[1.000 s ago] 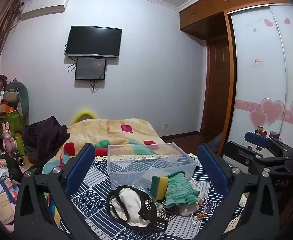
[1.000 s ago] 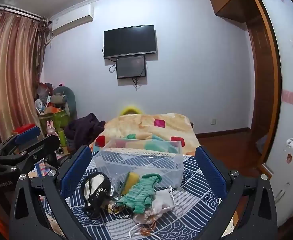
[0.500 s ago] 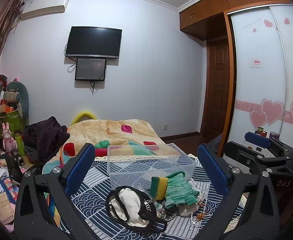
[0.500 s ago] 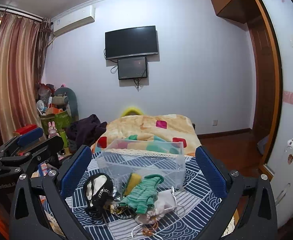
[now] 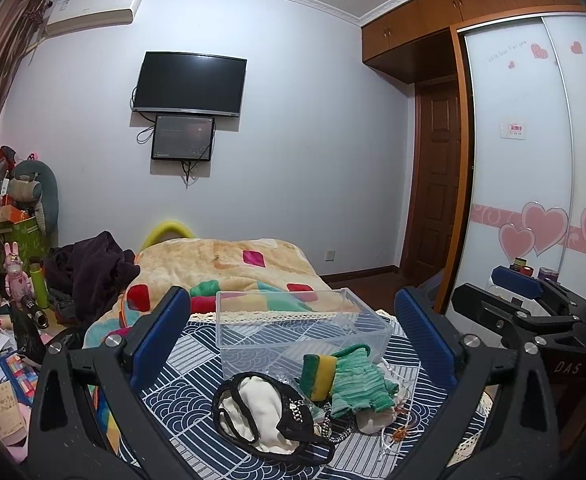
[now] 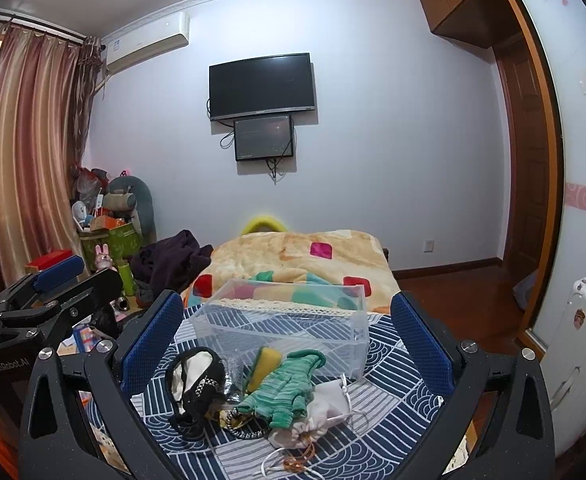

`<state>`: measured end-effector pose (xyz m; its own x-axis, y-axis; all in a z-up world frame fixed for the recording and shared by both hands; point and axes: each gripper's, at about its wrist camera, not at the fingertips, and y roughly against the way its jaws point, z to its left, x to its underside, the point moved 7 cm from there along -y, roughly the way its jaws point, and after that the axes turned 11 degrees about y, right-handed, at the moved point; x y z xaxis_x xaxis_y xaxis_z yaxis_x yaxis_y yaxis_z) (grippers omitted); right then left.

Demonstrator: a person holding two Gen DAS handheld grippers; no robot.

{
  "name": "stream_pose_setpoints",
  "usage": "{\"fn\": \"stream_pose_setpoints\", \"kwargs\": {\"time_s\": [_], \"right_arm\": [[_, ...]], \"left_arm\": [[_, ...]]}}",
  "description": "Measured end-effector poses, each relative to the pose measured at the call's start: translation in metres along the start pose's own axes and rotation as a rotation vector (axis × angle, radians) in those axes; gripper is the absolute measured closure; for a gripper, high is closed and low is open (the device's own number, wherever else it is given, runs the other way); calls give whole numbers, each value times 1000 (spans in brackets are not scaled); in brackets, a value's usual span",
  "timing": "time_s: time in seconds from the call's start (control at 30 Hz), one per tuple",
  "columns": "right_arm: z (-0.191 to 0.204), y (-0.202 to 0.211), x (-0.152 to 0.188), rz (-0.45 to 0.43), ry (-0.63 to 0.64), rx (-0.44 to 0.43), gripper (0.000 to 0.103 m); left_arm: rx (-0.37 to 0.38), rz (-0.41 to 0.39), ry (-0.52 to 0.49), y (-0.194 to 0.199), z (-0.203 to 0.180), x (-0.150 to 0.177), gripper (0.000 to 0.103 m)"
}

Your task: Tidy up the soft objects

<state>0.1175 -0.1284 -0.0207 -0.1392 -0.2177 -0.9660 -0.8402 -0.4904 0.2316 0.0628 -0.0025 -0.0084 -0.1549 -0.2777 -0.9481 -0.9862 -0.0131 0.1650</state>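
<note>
A clear plastic bin (image 5: 301, 330) (image 6: 289, 326) stands empty on a blue patterned cloth (image 5: 197, 364) (image 6: 381, 420). In front of it lies a pile: a green knit glove (image 5: 359, 382) (image 6: 287, 386), a yellow-green sponge (image 5: 317, 374) (image 6: 264, 366), a black-and-cream bag (image 5: 261, 412) (image 6: 195, 382) and a white drawstring pouch (image 5: 375, 420) (image 6: 313, 420). My left gripper (image 5: 293, 344) is open and empty, above and short of the pile. My right gripper (image 6: 285, 344) is open and empty, likewise held back from the pile.
A bed with a patchwork blanket (image 5: 229, 264) (image 6: 305, 256) lies behind the bin. Dark clothes (image 5: 89, 268) and clutter (image 5: 17, 240) are at the left. A wardrobe (image 5: 533, 160) and door (image 5: 437, 184) are at the right. The other gripper shows at each view's edge (image 5: 533, 312) (image 6: 41, 304).
Both views have shifted slightly; the room appears a little lower in frame. Both grippers stay open and the pile has not moved.
</note>
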Motion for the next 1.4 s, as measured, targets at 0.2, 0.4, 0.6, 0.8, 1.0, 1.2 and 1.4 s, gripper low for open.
{"fn": "stream_pose_setpoints", "kwargs": {"time_s": [0.2,0.4,0.6,0.8,1.0,1.2,1.4], "right_arm": [[0,0,0,1,-1,-1,0],[0,0,-1,-3,-2,-1,0],[0,2,-2,-7,-4,1,0],[0,2,-3,-8,-3,1,0],[0,4,-3,-14,-4,1,0],[2,3,-2,-10,-1,-3,0],[2,2,-2,-9,-9,-1,0]], "left_arm": [[2,1,0,0,0,0,0],[3,-1,10,0,1,0,0],[5,-2,12,1,2,0,0],[6,-4,10,3,3,-1,0],[5,-3,13,2,3,-1,0],[7,-2,13,3,3,-1,0],[13,13,9,2,3,0,0]]}}
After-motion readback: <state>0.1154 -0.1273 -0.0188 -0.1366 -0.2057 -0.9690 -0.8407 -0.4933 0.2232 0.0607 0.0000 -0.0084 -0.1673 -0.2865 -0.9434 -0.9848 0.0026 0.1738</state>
